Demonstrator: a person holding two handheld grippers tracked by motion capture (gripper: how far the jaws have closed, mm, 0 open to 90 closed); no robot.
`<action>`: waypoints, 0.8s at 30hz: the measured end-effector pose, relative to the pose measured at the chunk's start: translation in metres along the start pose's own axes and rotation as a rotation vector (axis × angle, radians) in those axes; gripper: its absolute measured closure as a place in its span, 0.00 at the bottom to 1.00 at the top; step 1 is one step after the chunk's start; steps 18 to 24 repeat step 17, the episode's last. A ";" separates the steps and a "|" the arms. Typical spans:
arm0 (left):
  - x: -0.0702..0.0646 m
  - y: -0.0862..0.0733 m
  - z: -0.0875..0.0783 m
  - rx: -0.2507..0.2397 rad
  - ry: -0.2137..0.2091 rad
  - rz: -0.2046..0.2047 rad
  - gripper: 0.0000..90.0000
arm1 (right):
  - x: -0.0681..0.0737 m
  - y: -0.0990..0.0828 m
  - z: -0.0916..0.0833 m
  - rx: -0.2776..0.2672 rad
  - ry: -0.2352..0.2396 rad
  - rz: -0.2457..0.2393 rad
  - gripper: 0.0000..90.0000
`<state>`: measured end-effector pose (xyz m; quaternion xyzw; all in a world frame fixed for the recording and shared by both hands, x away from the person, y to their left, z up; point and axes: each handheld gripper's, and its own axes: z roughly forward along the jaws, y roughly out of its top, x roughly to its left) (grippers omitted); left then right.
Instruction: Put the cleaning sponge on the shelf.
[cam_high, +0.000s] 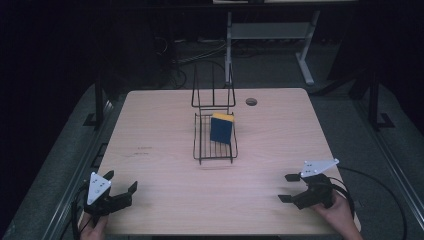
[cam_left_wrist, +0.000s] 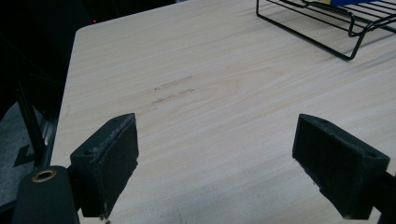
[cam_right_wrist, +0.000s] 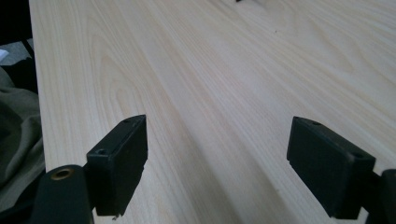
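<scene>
A black wire rack (cam_high: 215, 142) stands near the middle of the light wooden table (cam_high: 160, 130). A blue and yellow sponge (cam_high: 221, 128) leans upright inside it, toward its right side. My left gripper (cam_high: 120, 183) rests at the table's front left corner, open and holding nothing. In the left gripper view its two jaws stand wide apart over bare wood, with the rack's corner (cam_left_wrist: 348, 28) at the upper right. My right gripper (cam_high: 287, 188) sits at the front right, open, a hand behind it. Its fingers (cam_right_wrist: 121, 158) frame bare tabletop.
A round cable hole (cam_high: 251, 101) lies in the table behind the rack on the right. Faint marks (cam_left_wrist: 173, 88) show on the wood left of centre. Beyond the table stand a white desk frame (cam_high: 305, 45) and cables on a dark floor.
</scene>
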<state>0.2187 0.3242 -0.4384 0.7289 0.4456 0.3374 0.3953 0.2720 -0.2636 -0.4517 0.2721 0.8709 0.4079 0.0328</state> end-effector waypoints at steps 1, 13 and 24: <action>0.000 0.000 0.000 0.001 0.000 0.001 0.15 | 0.001 -0.001 0.000 0.005 -0.001 0.003 0.22; 0.000 0.000 0.000 0.004 -0.002 0.000 0.15 | 0.006 -0.011 -0.001 0.000 -0.010 0.015 0.22; 0.000 0.000 0.000 0.000 0.001 0.002 0.15 | 0.007 -0.013 0.000 -0.008 -0.013 0.017 0.21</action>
